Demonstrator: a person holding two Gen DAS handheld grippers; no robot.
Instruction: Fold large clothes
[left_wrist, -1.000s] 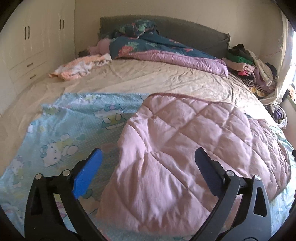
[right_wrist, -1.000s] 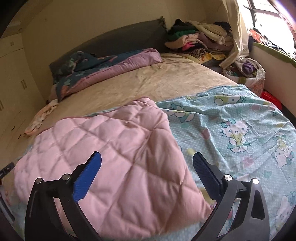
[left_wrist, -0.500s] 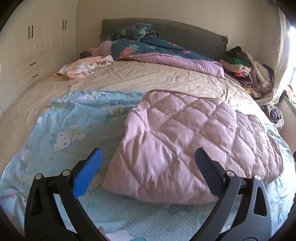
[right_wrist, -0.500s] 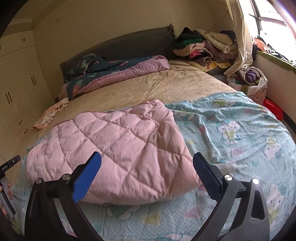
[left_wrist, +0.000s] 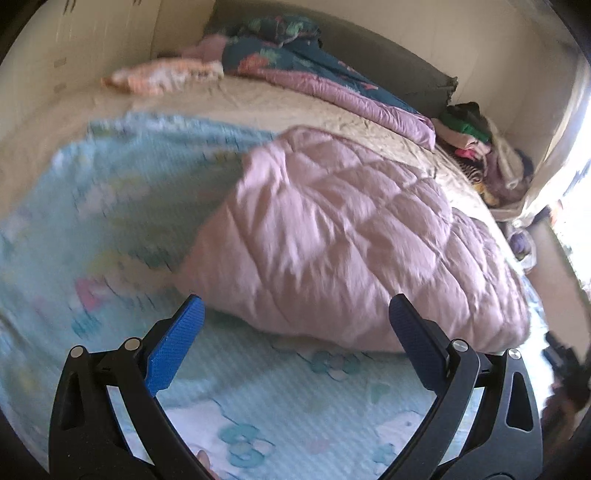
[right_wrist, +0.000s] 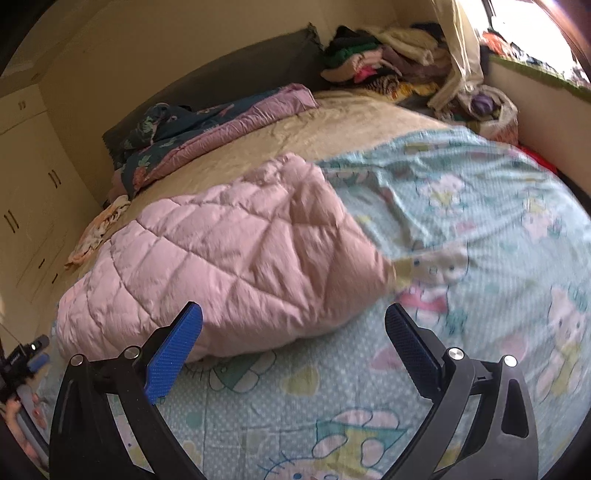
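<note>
A pink quilted blanket (left_wrist: 343, 236) lies folded over on a light blue cartoon-print sheet (left_wrist: 110, 221) spread across the bed. It also shows in the right wrist view (right_wrist: 240, 258), with the blue sheet (right_wrist: 480, 221) stretching to its right. My left gripper (left_wrist: 295, 332) is open and empty, hovering above the sheet just short of the blanket's near edge. My right gripper (right_wrist: 293, 332) is open and empty, also over the sheet at the blanket's near edge. Both views are motion-blurred.
A dark floral duvet with a purple lining (left_wrist: 332, 88) lies bunched by the headboard. A pile of clothes (right_wrist: 369, 62) sits at the bed's far corner by the curtain. An orange-white garment (left_wrist: 162, 75) lies near the white wardrobe (right_wrist: 26, 192).
Both grippers have pulled back from over the pink blanket toward the foot of the bed, so more blue sheet shows in front. Both stayed open.
</note>
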